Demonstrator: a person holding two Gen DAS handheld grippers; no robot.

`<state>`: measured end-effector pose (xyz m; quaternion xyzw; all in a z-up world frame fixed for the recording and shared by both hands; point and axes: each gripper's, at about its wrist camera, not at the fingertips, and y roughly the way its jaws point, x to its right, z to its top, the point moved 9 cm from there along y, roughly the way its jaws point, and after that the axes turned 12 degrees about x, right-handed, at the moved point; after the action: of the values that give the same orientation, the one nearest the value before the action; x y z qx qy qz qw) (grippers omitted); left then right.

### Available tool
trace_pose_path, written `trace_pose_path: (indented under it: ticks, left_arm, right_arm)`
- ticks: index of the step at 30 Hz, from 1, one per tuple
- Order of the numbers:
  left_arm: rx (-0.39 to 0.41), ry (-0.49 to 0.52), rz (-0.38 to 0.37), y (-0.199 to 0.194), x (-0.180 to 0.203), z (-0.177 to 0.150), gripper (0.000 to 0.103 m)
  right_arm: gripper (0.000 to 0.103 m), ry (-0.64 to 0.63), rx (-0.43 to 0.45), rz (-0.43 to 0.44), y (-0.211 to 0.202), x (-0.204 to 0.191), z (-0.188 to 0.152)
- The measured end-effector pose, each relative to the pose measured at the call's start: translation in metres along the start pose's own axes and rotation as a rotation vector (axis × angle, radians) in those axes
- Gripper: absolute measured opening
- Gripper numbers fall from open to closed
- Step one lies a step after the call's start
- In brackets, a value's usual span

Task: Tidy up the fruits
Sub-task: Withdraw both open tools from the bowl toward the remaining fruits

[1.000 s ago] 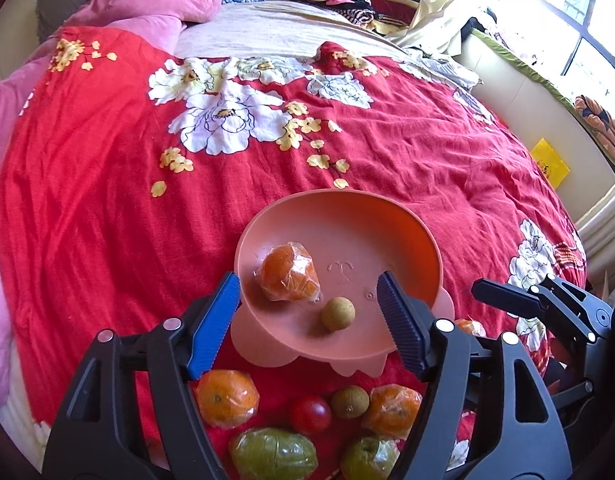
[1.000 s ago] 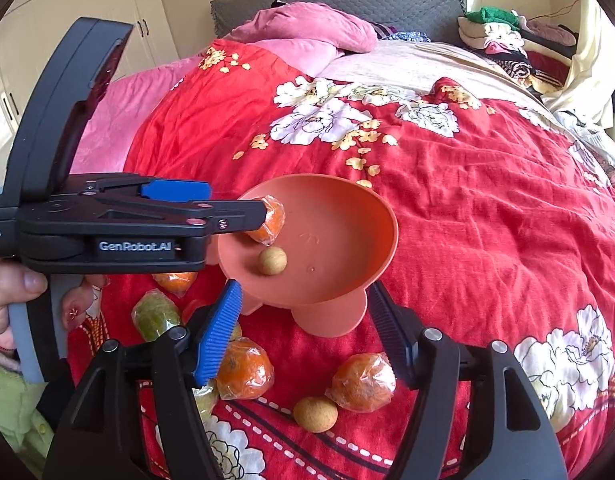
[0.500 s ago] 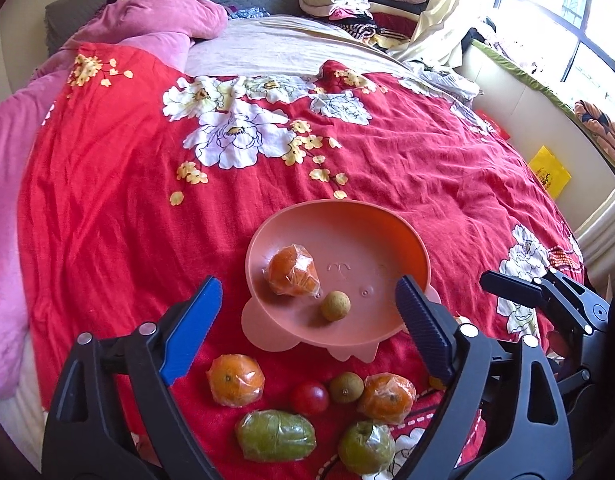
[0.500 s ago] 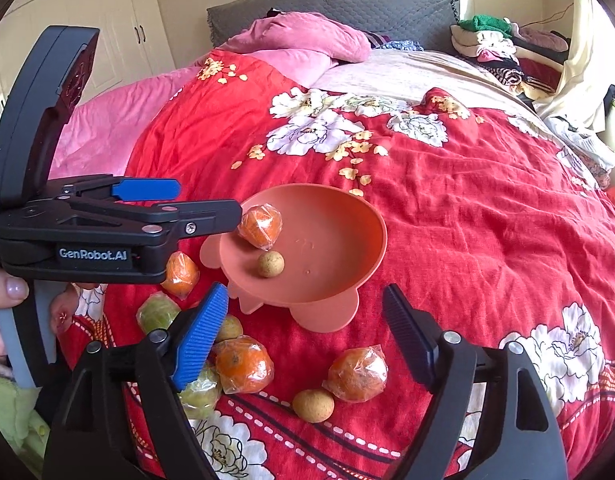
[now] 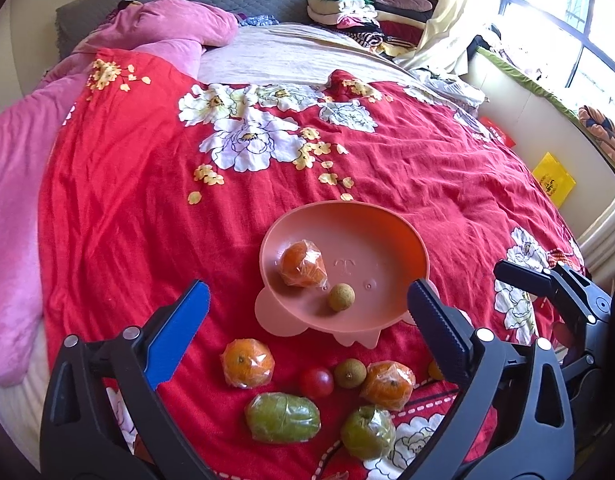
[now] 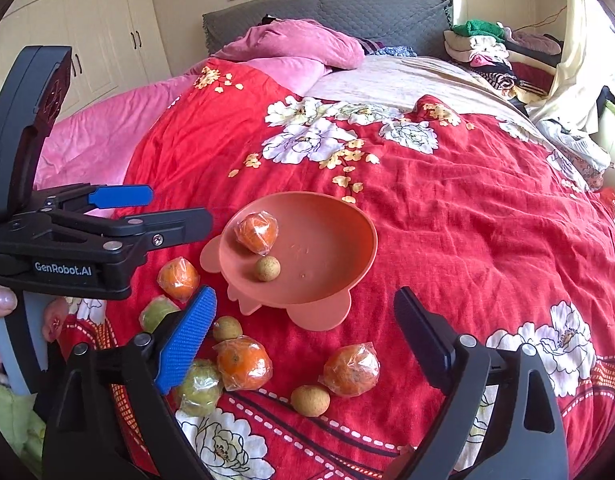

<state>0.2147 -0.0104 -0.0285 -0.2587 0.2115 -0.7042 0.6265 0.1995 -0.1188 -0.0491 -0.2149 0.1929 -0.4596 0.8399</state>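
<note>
An orange-pink bowl [image 5: 391,240] [image 6: 339,240] sits on the red floral bedspread. It holds a wrapped orange [image 5: 302,263] [image 6: 256,232] and a small brown longan [image 5: 341,297] [image 6: 267,268]. In front of it lie loose fruits: wrapped oranges [image 5: 247,363] [image 5: 388,384] [image 6: 243,364] [image 6: 350,369], green wrapped fruits [image 5: 282,416] [image 5: 367,432], a red tomato [image 5: 316,382] and longans [image 5: 349,374] [image 6: 310,400]. My left gripper [image 5: 307,304] is open and empty above the loose fruits, near the bowl's front. My right gripper [image 6: 303,316] is open and empty, also above the loose fruits.
The left gripper's side shows in the right wrist view [image 6: 107,224]. Pink quilts [image 5: 11,184] lie at the left and back. Folded clothes [image 5: 347,4] sit at the bed's far end. A window ledge [image 5: 547,92] and a yellow bag [image 5: 553,178] are at the right.
Both grippers have pulled back and up from the bowl and opened wider. More of the loose fruits in front of the bowl shows now. The fruits have not moved.
</note>
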Motion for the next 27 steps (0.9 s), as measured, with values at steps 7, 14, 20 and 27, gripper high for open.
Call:
trace_pose_path:
  ticks: [7, 14, 20, 27]
  left_arm:
    - [0.033, 0.032, 0.038, -0.014, -0.002, 0.0, 0.093]
    - [0.031, 0.02, 0.038, -0.022, -0.007, -0.007, 0.093]
    - [0.021, 0.005, 0.046, -0.027, -0.017, -0.017, 0.093]
    - [-0.003, -0.009, 0.058, -0.034, -0.03, -0.037, 0.093]
  right_arm:
    - [0.092, -0.004, 0.005, -0.002, -0.007, -0.002, -0.001]
    - [0.092, -0.011, 0.007, 0.0, -0.012, -0.006, -0.002]
    - [0.093, -0.016, 0.013, 0.006, -0.023, -0.011, -0.004]
    - [0.094, -0.024, 0.005, 0.022, -0.031, -0.02, -0.013]
